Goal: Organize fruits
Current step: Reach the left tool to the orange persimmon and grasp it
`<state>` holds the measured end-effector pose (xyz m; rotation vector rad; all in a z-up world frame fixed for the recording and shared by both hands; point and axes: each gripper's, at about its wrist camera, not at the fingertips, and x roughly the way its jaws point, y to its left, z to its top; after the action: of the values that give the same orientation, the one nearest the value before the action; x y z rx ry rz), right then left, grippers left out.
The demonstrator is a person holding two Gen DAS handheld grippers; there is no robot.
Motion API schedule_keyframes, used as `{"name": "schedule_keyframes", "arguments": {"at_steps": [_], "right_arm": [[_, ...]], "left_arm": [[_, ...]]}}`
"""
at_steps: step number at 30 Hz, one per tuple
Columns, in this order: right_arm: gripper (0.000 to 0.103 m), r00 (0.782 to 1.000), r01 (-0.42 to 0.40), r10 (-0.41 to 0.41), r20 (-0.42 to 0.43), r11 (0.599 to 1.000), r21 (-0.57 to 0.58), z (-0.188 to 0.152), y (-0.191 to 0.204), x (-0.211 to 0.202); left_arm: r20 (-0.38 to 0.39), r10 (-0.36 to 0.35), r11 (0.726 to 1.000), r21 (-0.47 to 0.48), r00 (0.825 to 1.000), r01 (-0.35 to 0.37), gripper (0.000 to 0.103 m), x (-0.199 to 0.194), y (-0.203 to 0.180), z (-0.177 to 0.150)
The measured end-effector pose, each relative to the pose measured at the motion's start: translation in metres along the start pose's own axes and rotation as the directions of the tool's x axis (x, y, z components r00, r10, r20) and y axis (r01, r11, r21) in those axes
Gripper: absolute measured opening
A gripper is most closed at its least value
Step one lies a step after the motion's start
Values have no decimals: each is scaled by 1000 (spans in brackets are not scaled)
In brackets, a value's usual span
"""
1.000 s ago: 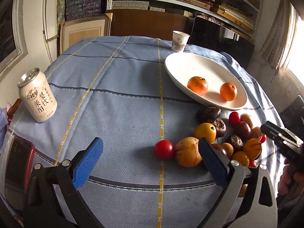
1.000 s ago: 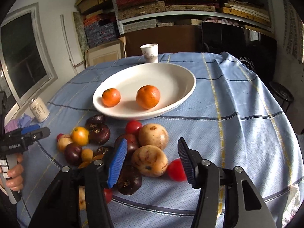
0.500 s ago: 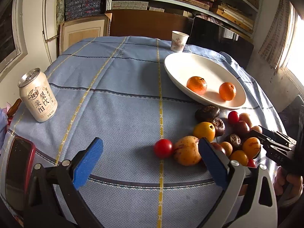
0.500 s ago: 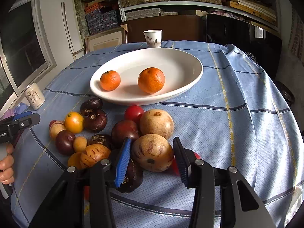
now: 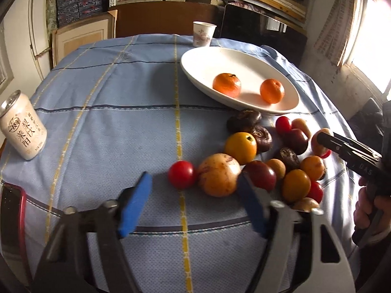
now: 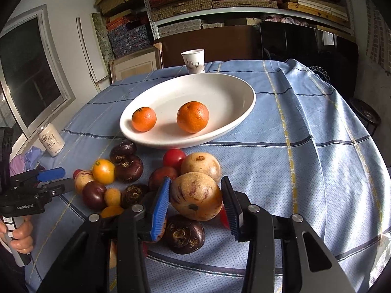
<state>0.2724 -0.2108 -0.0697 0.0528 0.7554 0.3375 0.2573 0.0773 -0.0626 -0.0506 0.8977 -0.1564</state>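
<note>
Your right gripper (image 6: 195, 205) is closing on the tan fruit (image 6: 195, 196); squeeze gently, while your left gripper (image 5: 193, 205), empty, narrows near the tomato (image 5: 182, 173).

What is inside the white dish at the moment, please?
The dish holds two oranges, a smaller one and a larger one, lying apart. The rest of its inside shows bare; only the patches beneath the oranges are covered.
</note>
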Motion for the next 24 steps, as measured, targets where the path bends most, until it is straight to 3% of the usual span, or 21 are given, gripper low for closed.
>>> {"name": "schedule_keyframes", "arguments": {"at_steps": [6,12,17,24], "right_arm": [[43,1000,-13,13,6,1000,8,1,-1,-3],[43,1000,-24,24,9,999,21,1,-3,-5],[43,1000,-26,26,7,999,30,2,-4,-5],[43,999,-32,31,11,999,42,1,-5,-8]], "left_arm": [[35,-27,997,76,999,25,52,0,-16,1],[38,-17,988,155,999,11,52,9,-31,4],[-2,-41,993,109,999,41,51,23,-21,15],[-37,-21,970,240,999,29,48,22,-33,12]]}}
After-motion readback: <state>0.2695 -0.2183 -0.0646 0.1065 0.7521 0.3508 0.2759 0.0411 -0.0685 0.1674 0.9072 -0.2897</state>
